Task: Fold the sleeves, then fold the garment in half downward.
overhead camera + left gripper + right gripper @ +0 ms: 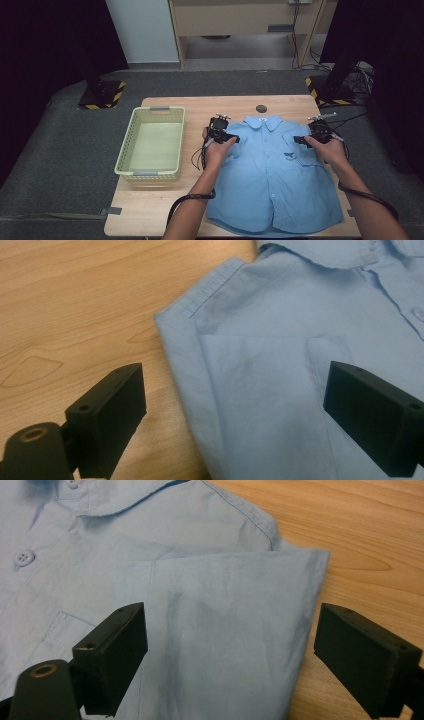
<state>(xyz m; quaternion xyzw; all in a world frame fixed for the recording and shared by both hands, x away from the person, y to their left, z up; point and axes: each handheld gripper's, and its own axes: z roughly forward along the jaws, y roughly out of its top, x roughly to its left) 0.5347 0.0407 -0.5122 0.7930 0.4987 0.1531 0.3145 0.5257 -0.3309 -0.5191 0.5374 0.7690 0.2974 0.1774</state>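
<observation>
A light blue short-sleeved shirt (272, 172) lies flat and buttoned on the wooden table (165, 207), collar at the far side. Both sleeves are folded inward over the chest. My left gripper (221, 131) hovers over the shirt's left shoulder, open; in the left gripper view its jaws straddle the folded sleeve edge (210, 390) without touching it. My right gripper (315, 132) is over the right shoulder, open, with the folded sleeve (230, 630) lying between its spread jaws in the right gripper view.
A pale green plastic basket (131, 150) stands empty on the table's left part. A small dark round disc (261, 108) sits in the table near its far edge. Bare wood lies between basket and shirt. Black stands and cables are on the floor beyond.
</observation>
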